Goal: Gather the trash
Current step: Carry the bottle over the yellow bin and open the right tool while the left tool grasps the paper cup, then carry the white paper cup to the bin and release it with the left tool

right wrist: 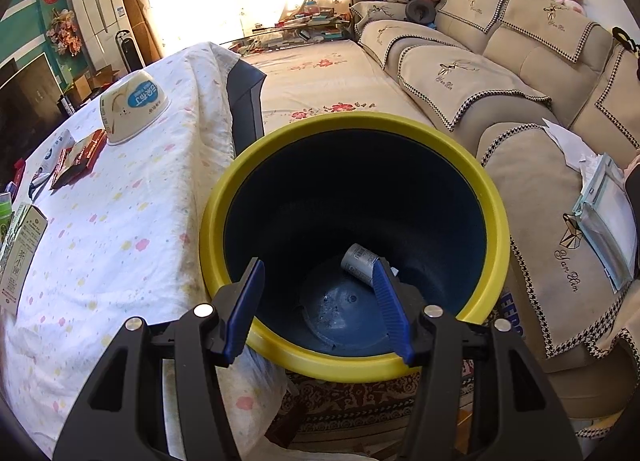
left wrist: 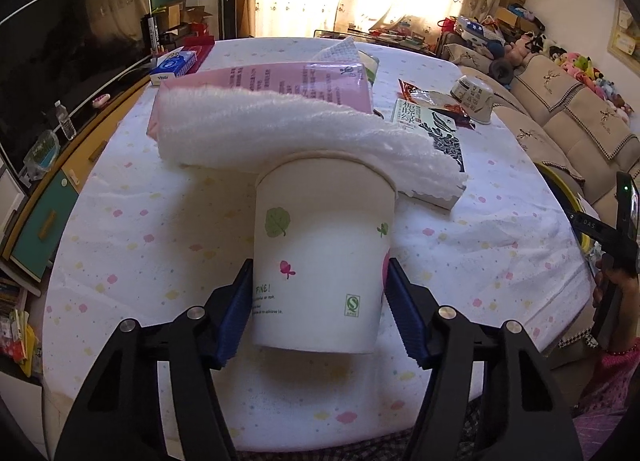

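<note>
My left gripper (left wrist: pixel 318 293) is shut on a white paper cup (left wrist: pixel 320 257) with leaf prints, upright above the table. Behind it lie a white towel (left wrist: pixel 288 129), a pink pack (left wrist: pixel 272 81), a green tea carton (left wrist: pixel 432 121), a red wrapper (left wrist: pixel 424 95) and an upturned paper bowl (left wrist: pixel 474 95). My right gripper (right wrist: pixel 318 301) is open and empty over a dark blue bin with a yellow rim (right wrist: pixel 496 201) beside the table. A grey can (right wrist: pixel 358 261) lies at the bin's bottom. The bowl (right wrist: pixel 134 107), wrapper (right wrist: pixel 78 157) and carton (right wrist: pixel 20 253) show in the right wrist view.
The table wears a white cloth with pastel spots (left wrist: pixel 160 221). A blue tissue box (left wrist: pixel 174 65) sits at its far left. A TV and cabinet (left wrist: pixel 60 73) stand to the left. A beige sofa (right wrist: pixel 500 73) with papers (right wrist: pixel 604 213) stands to the right of the bin.
</note>
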Available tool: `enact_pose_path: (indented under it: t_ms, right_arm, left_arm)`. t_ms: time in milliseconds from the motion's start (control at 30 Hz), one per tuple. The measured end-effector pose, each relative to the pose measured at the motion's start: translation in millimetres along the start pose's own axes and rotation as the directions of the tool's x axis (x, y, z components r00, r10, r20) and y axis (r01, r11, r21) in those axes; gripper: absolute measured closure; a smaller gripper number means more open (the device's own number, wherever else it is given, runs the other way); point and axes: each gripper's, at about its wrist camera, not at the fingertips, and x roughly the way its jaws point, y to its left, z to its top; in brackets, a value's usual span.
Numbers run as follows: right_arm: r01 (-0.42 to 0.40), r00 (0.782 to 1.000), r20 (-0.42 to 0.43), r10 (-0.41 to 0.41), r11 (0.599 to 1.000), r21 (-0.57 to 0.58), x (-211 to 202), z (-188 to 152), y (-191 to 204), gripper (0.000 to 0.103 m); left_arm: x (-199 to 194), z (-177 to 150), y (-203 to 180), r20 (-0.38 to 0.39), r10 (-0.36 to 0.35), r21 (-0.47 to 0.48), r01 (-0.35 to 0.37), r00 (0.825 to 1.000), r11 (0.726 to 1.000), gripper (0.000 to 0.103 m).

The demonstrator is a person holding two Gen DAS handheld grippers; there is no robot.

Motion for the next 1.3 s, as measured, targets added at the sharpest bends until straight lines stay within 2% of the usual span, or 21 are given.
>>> enact_pose_path:
  t_ms: [200, 433, 567, 700, 833, 933, 1067, 1167, 1300]
  right_arm:
    - [-0.007, 1.0, 0.003, 0.007, 1.0, 0.007, -2, -1, -3, 0.049]
    - [-0.021, 1.0, 0.01, 0.021, 1.0, 0.009, -6, -2, 0, 0.049]
    - [-0.032, 0.999, 0.024, 0.032, 0.999, 0.01, -12, -2, -1, 0.049]
    - [-0.036, 0.999, 0.037, 0.036, 0.999, 0.018, -20, -1, -5, 0.049]
    - [-0.035, 0.998, 0.05, 0.033, 0.999, 0.037, -25, 0, -13, 0.049]
    - [-0.029, 0.997, 0.067, 0.026, 0.998, 0.049, -32, 0, -19, 0.049]
    - [-0.01, 0.995, 0.101, 0.004, 0.998, 0.064, -48, 0, -33, 0.049]
    - [0.009, 0.991, 0.134, -0.021, 0.996, 0.088, -62, -1, -48, 0.049]
    - [0.033, 0.984, 0.17, -0.057, 0.99, 0.137, -79, -2, -74, 0.049]
  left_arm:
    - [-22, -16, -11, -0.031, -0.054, 0.078, 0.056, 0.998, 0.995, 0.04]
    - [-47, -41, -47, -0.029, -0.142, 0.25, 0.145, 0.989, 0.957, 0.04]
    - [-52, -43, -73, -0.014, -0.202, 0.327, 0.195, 0.979, 0.925, 0.04]
    - [-60, -41, -94, -0.009, -0.276, 0.386, 0.257, 0.961, 0.886, 0.04]
    - [-71, -34, -123, 0.015, -0.349, 0.462, 0.303, 0.937, 0.834, 0.039]
    - [-69, -25, -150, 0.002, -0.399, 0.51, 0.343, 0.917, 0.789, 0.039]
    - [-54, -11, -187, -0.034, -0.435, 0.541, 0.383, 0.9, 0.749, 0.039]
    - [-40, 3, -213, -0.062, -0.457, 0.544, 0.414, 0.887, 0.73, 0.039]
    - [-14, 21, -252, -0.08, -0.449, 0.567, 0.411, 0.89, 0.714, 0.039]
